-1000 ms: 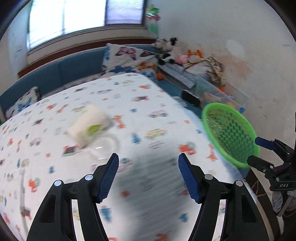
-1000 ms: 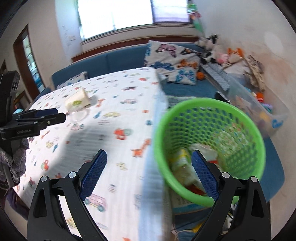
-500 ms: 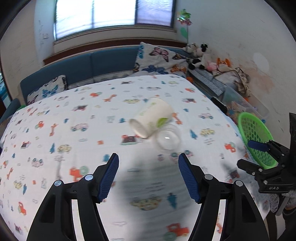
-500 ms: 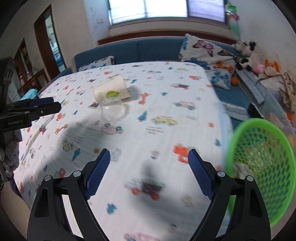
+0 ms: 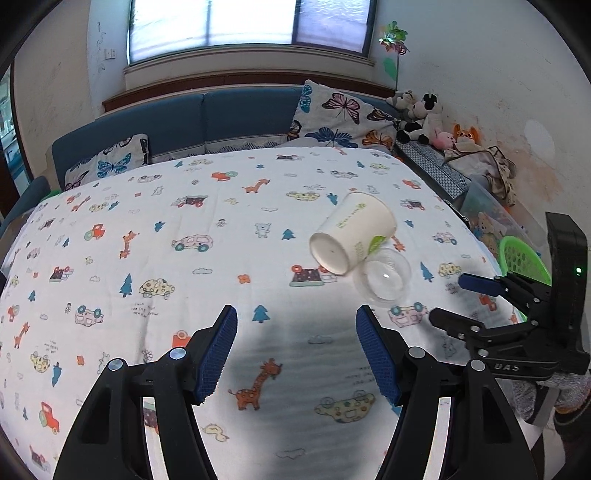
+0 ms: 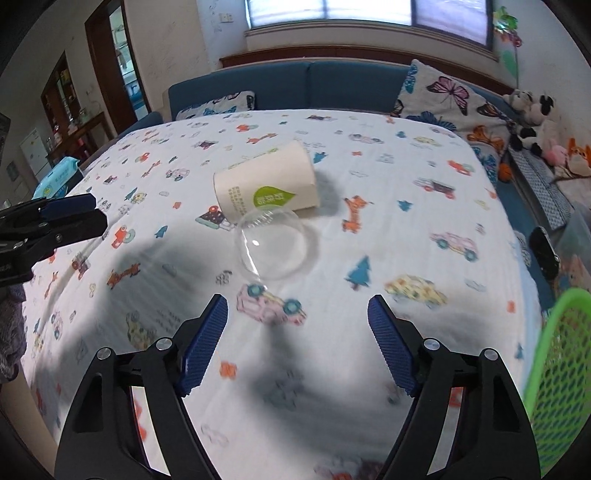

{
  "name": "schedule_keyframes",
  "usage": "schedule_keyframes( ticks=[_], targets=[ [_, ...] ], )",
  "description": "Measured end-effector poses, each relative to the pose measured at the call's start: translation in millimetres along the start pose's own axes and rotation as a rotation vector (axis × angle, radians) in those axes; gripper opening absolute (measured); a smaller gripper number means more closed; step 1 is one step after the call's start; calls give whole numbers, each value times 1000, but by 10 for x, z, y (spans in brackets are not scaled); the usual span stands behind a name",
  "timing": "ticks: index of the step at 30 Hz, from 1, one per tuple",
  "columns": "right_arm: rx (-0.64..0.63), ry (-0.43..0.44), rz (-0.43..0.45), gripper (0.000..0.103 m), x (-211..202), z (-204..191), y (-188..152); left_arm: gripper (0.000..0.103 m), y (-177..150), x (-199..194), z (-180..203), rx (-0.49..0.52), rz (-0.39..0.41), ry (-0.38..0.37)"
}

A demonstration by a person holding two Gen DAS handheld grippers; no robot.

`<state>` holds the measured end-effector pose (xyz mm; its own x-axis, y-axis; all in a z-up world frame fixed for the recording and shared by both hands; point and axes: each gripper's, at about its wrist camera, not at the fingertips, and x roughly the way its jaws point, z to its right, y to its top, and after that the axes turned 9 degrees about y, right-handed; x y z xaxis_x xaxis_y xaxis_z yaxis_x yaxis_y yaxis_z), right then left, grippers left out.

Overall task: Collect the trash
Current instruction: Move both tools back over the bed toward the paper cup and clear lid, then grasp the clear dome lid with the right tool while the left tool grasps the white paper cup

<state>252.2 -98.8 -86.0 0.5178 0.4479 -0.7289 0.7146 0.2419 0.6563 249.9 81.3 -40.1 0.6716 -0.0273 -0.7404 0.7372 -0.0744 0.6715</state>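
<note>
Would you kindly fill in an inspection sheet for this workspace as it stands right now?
Surface: table under a white cartoon-print cloth, partly in shadow.
Job's things: paper cup on its side, touching a clear plastic cup, also tipped over; green mesh basket at the table's right edge.
Clutter: blue wipes pack off the left edge.
Grippers: left hand-held gripper open, empty; right hand-held gripper closing, nothing between its jaws.
Cables: nothing seen.
Surroundings: blue sofa, butterfly cushions, plush toys, window.
</note>
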Motion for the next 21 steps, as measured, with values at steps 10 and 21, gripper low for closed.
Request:
schedule_keyframes(
  ticks=[10,21],
  targets=[
    [-10,15,-27,76,406,-14,240,65,12,173,-142,-18,-29,1],
    [-11,19,-51,67,617,-2,291,65,86,280,-95,-2,-36,-2]
  ],
)
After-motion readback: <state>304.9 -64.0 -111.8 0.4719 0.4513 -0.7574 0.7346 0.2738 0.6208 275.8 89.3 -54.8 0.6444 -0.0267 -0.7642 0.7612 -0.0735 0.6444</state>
